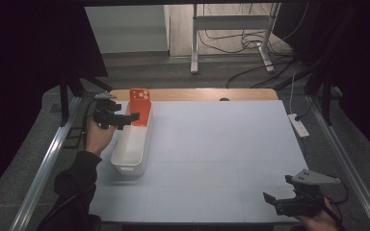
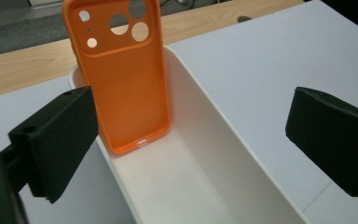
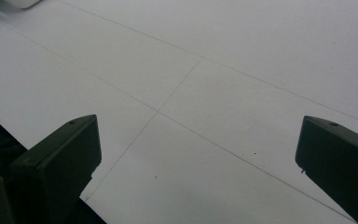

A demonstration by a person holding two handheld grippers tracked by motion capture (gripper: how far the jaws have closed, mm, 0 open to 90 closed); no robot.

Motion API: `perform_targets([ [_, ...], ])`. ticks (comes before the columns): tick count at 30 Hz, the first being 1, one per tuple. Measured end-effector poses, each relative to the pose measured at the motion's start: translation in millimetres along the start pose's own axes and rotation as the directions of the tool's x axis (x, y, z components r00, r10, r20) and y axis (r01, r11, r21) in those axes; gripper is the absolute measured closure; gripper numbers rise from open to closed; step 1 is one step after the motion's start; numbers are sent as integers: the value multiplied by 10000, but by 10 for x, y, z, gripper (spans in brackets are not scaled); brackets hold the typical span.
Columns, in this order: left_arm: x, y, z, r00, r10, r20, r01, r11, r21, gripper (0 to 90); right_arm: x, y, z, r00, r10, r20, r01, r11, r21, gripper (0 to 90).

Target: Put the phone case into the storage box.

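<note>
The orange phone case [image 2: 121, 84] leans upright against the far end wall of the white bin [image 2: 205, 140]. It looks light, rubbery, flexible; pinch a long edge. Left claw [image 2: 186, 135] gapes apart near the bin; right claw [image 3: 196, 158] likewise, well away.

White bin [image 1: 131, 144] at left side of table [image 1: 221, 144]; landmark for all below. Orange phone case [image 1: 140, 107] upright against bin's far end wall, blocking that end; rest of bin interior open from above. Left gripper [image 1: 125, 118] just left of bin's far end, jaws wide apart, straddling the near wall. Right of bin: broad bare tabletop, unobstructed. Right gripper [image 1: 282, 202] well apart, near right corner.
</note>
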State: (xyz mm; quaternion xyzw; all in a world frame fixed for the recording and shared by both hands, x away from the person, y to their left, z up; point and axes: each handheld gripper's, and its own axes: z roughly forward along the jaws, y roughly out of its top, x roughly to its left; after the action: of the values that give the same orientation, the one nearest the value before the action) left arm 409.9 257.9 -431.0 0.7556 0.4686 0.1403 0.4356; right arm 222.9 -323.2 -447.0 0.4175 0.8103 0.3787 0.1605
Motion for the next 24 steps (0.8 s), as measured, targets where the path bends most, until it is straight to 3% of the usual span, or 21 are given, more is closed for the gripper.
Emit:
perform_targets([
  [11,1,-100,-40,9988,28,489,-24,10000,-86,24,-6,-1,2,10000,63,-14,-63,10000,-15,0],
  [15,-46,-128,-76,9987,120,504,-115,9999,-99,20,-6,-1,2,10000,64,-14,-64,10000,-16,0],
  [19,-80,-141,-110,9970,-34,774,32,10000,31,23,-6,-1,1,10000,59,-15,-59,10000,-22,0],
  [24,-127,-165,-153,9965,124,828,-123,9999,-16,22,-1,0,-1,10000,21,6,-21,10000,-6,0],
])
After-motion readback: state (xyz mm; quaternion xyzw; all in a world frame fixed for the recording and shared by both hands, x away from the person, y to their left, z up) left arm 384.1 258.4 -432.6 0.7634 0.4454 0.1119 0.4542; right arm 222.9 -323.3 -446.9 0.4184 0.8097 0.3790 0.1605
